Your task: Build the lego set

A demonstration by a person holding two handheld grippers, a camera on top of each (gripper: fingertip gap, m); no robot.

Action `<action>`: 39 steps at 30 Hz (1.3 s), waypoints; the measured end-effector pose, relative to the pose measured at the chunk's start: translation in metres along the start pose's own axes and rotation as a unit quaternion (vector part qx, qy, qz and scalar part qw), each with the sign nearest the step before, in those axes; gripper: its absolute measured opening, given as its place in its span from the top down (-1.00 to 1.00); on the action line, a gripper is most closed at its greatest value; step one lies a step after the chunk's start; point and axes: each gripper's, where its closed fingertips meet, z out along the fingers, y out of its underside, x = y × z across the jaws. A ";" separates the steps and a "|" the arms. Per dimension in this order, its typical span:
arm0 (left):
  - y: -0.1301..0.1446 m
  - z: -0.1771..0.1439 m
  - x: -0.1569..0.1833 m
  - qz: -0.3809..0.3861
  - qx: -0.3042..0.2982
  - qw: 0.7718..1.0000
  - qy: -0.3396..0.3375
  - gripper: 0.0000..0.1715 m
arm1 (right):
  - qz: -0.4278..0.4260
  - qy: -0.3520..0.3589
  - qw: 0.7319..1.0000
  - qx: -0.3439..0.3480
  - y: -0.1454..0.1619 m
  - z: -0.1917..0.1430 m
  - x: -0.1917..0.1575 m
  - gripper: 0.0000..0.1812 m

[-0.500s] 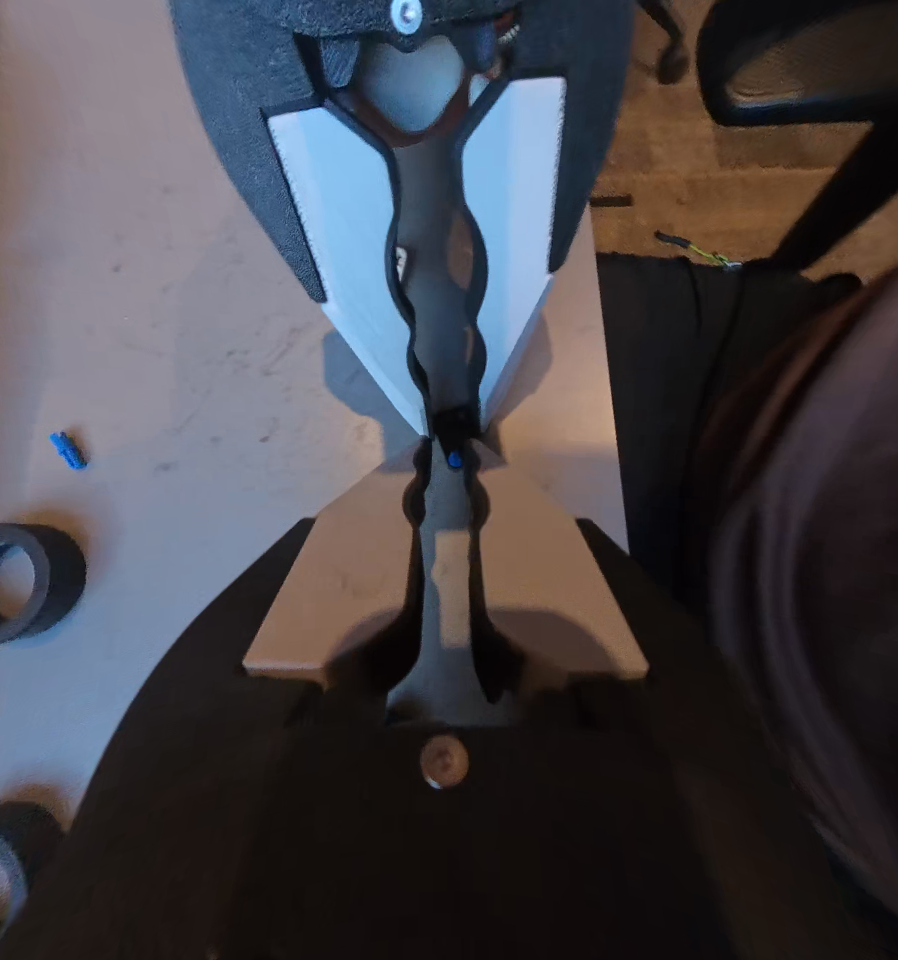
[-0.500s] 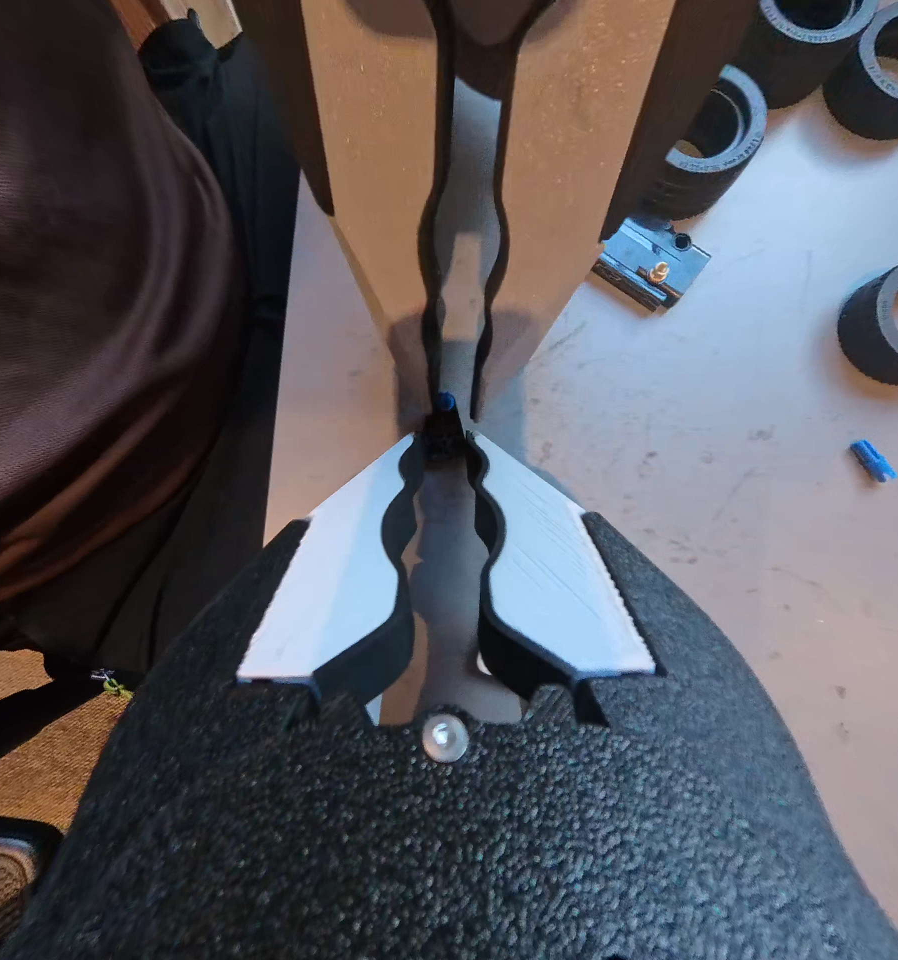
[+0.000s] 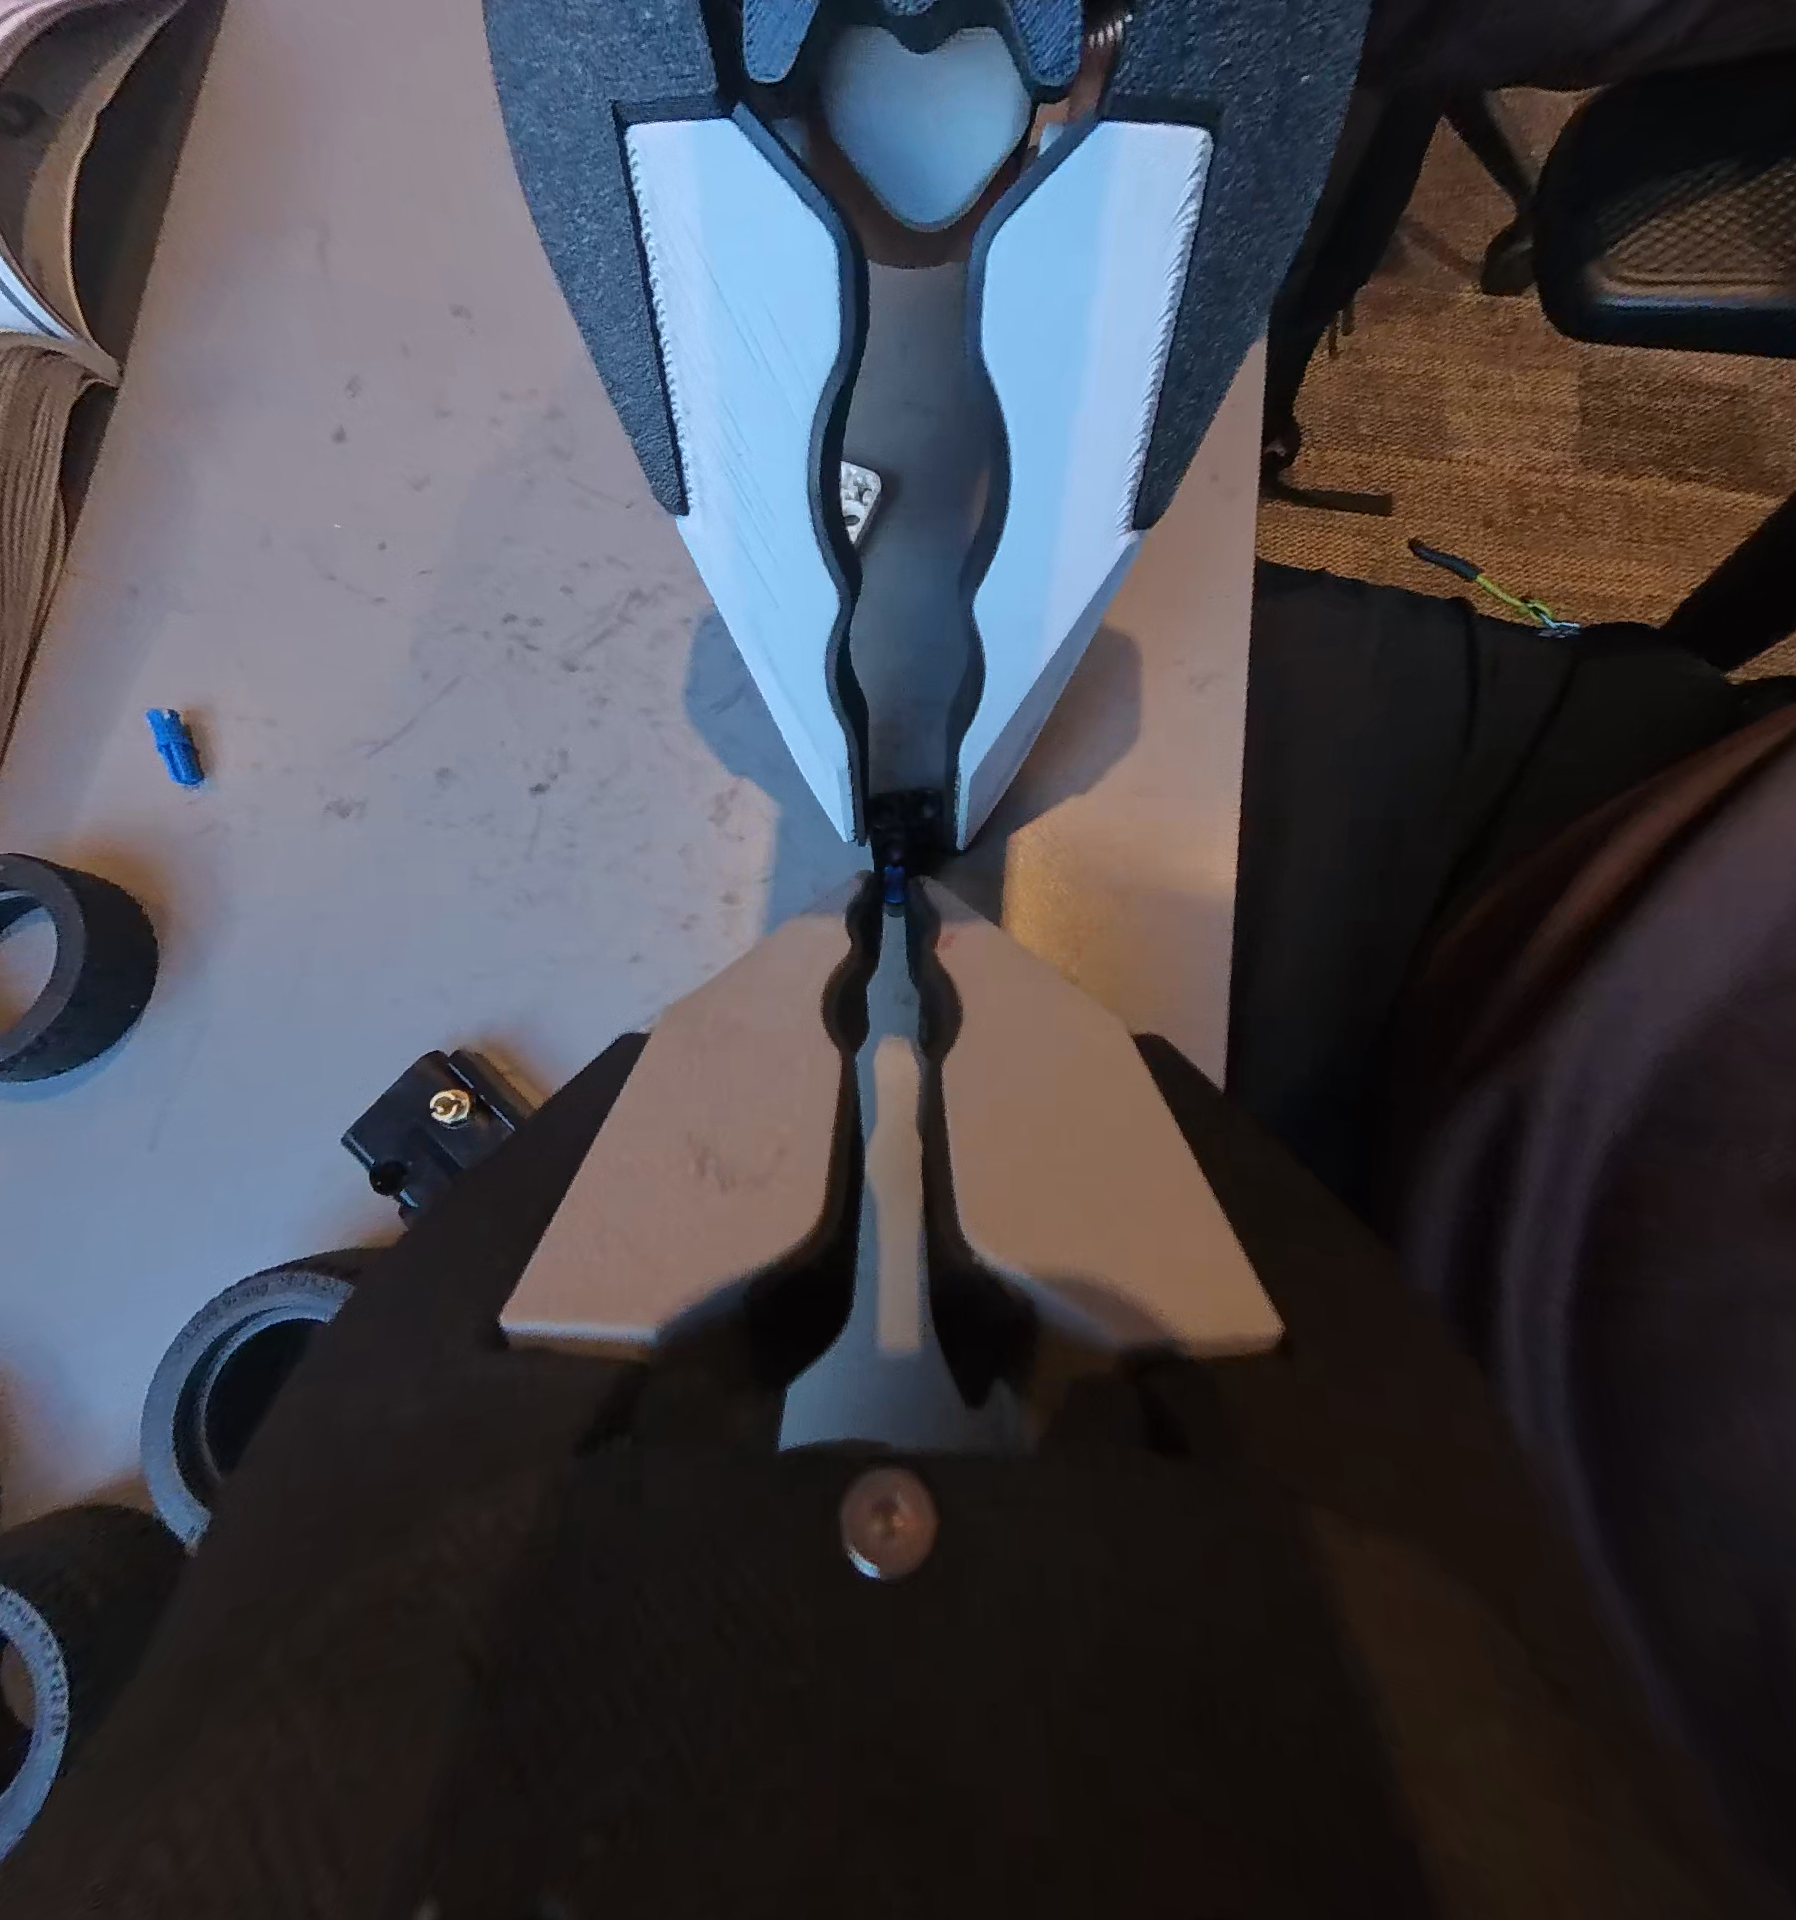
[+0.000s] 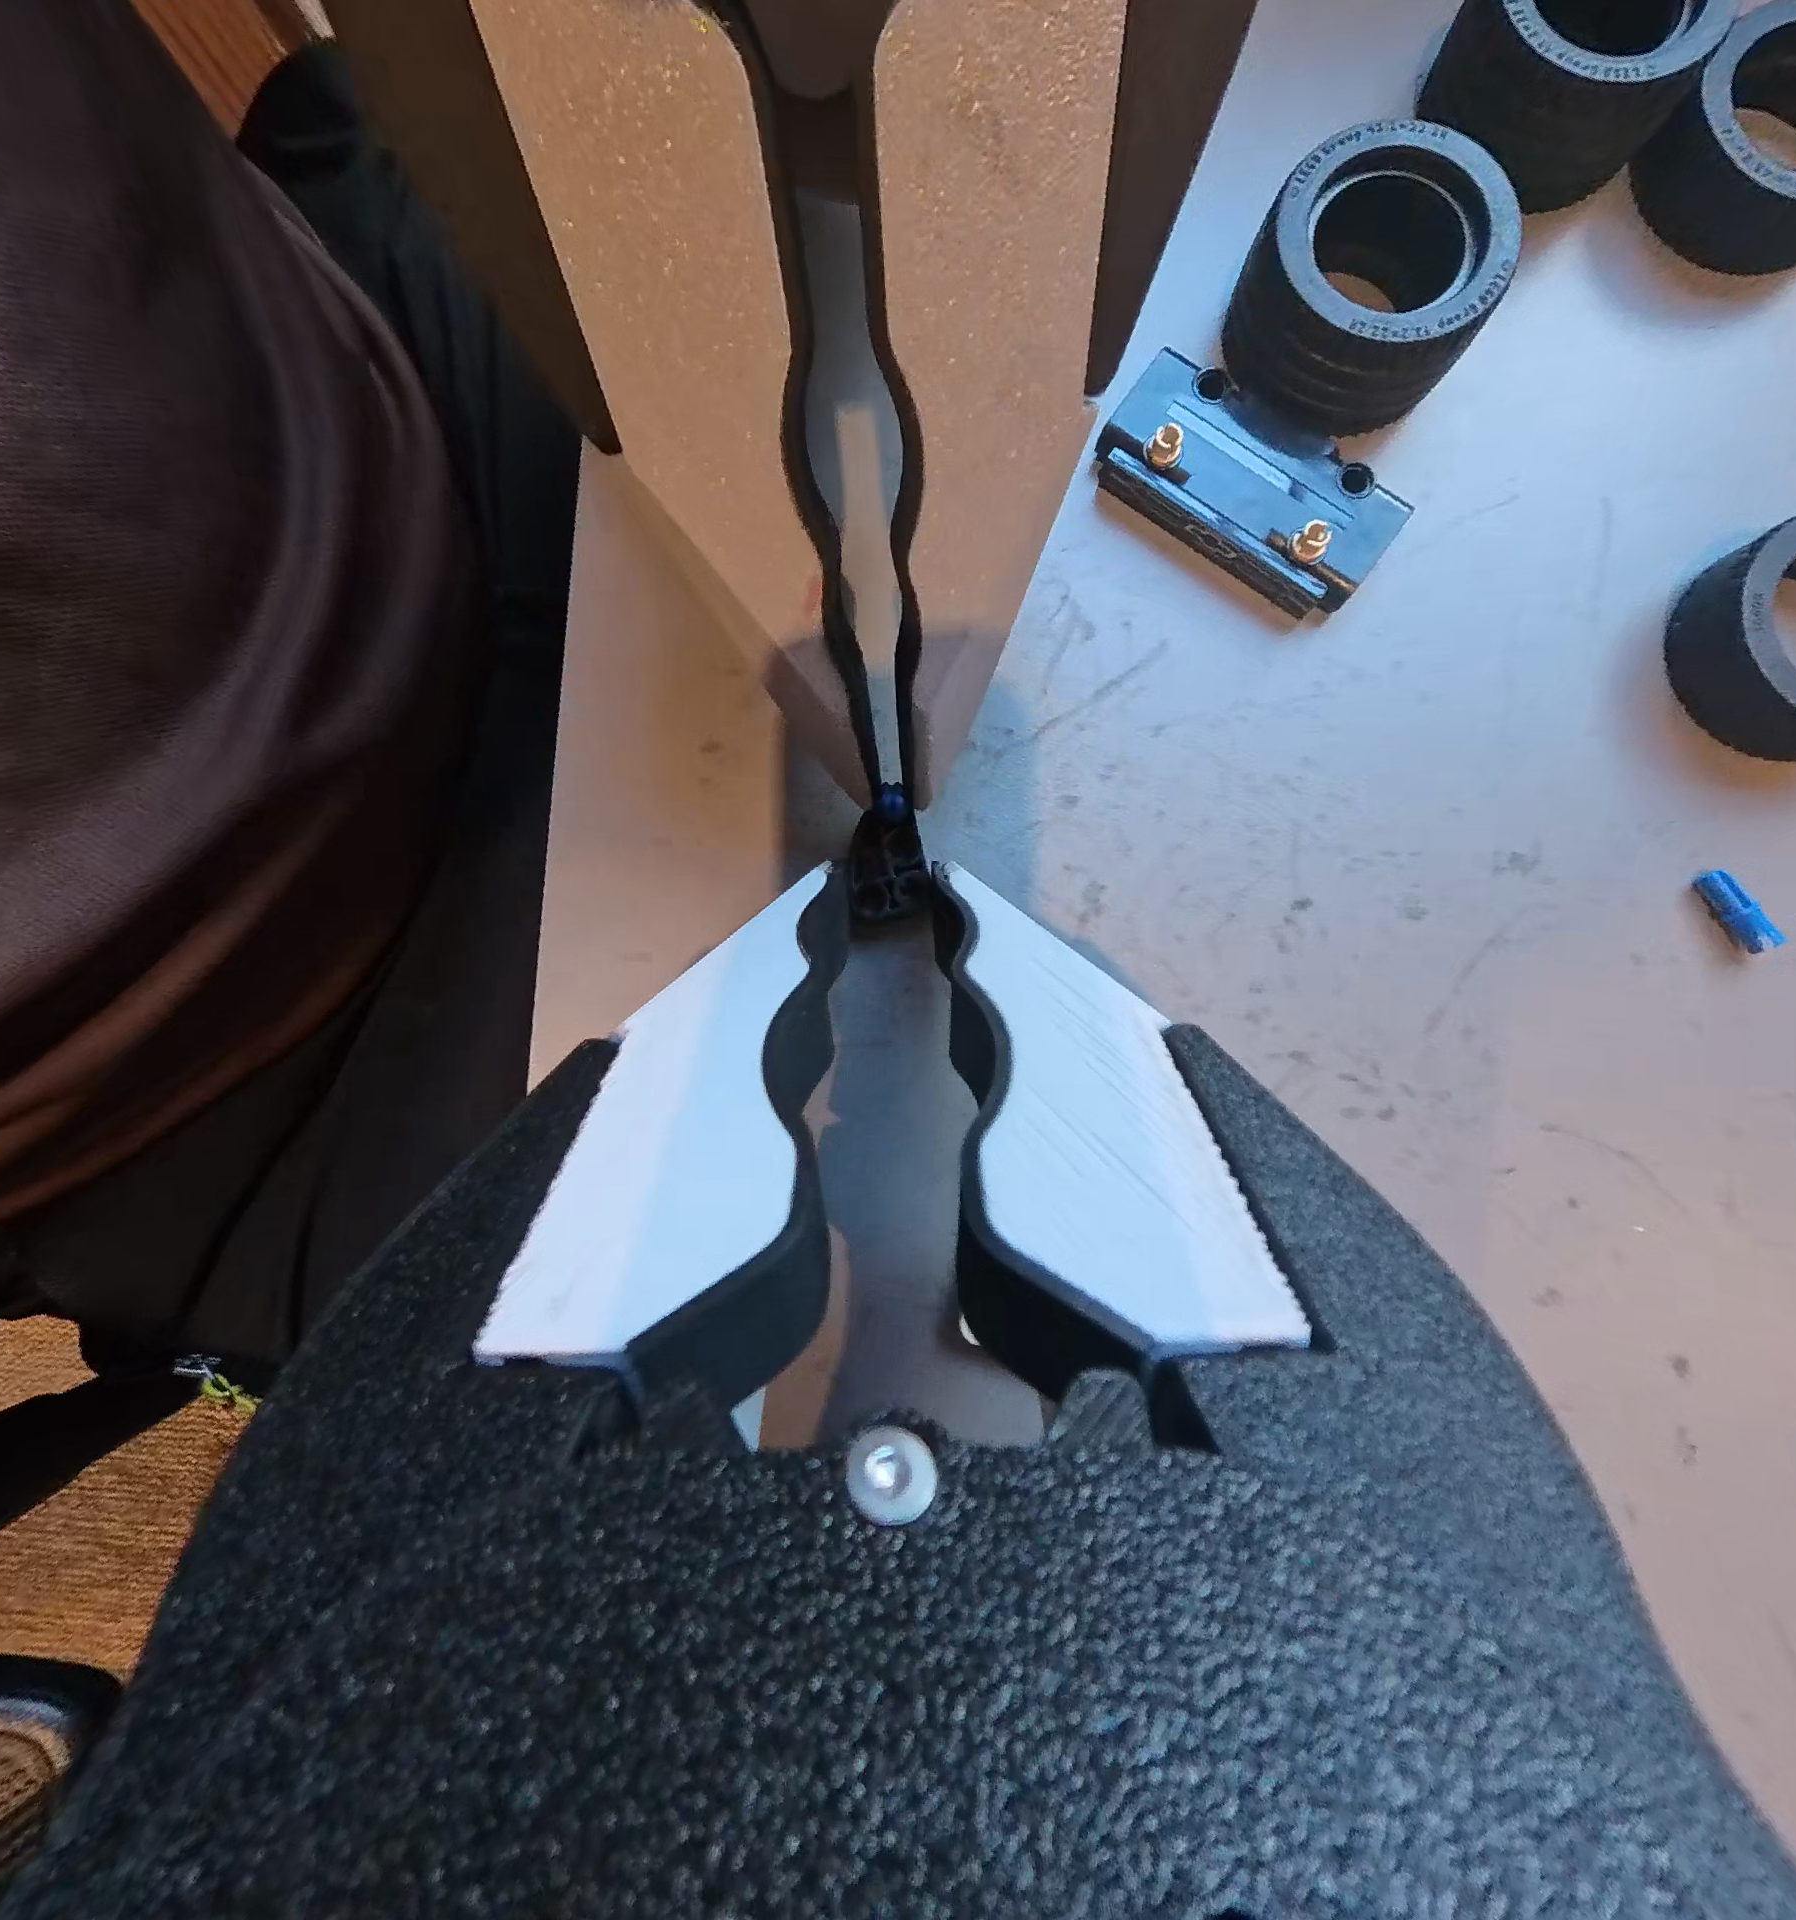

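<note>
My left gripper (image 3: 895, 902), with tan fingers, is shut on a small blue pin (image 3: 894, 886). My right gripper (image 4: 886, 875), with white fingers, is shut on a small black connector piece (image 4: 886, 883). The two grippers meet tip to tip above the table's edge, and the pin's end touches the black piece. In the left wrist view the right gripper (image 3: 904, 831) comes down from the top with the black piece (image 3: 906, 814). In the right wrist view the left gripper (image 4: 892, 795) comes down from the top with the blue pin (image 4: 892, 802).
A loose blue pin (image 3: 175, 746) (image 4: 1738, 912) lies on the pale table (image 3: 458, 499) (image 4: 1289, 1091). Several black tyres (image 3: 42, 966) (image 4: 1382, 281) and a black block with gold pins (image 3: 437, 1127) (image 4: 1252, 483) lie nearby. A person's dark clothing (image 3: 1600, 1247) (image 4: 146, 520) is beyond the table edge. Less than 4 cm separates the two grippers' tips.
The left gripper has shifted its angle a little, so the black block and more tyres now show in its view. The pin and the black piece stay tip to tip.
</note>
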 end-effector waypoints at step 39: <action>0.005 -0.003 -0.005 0.355 -0.129 0.915 0.140 1.00 | 0.008 -0.019 1.000 -0.005 -0.001 0.000 0.003 0.82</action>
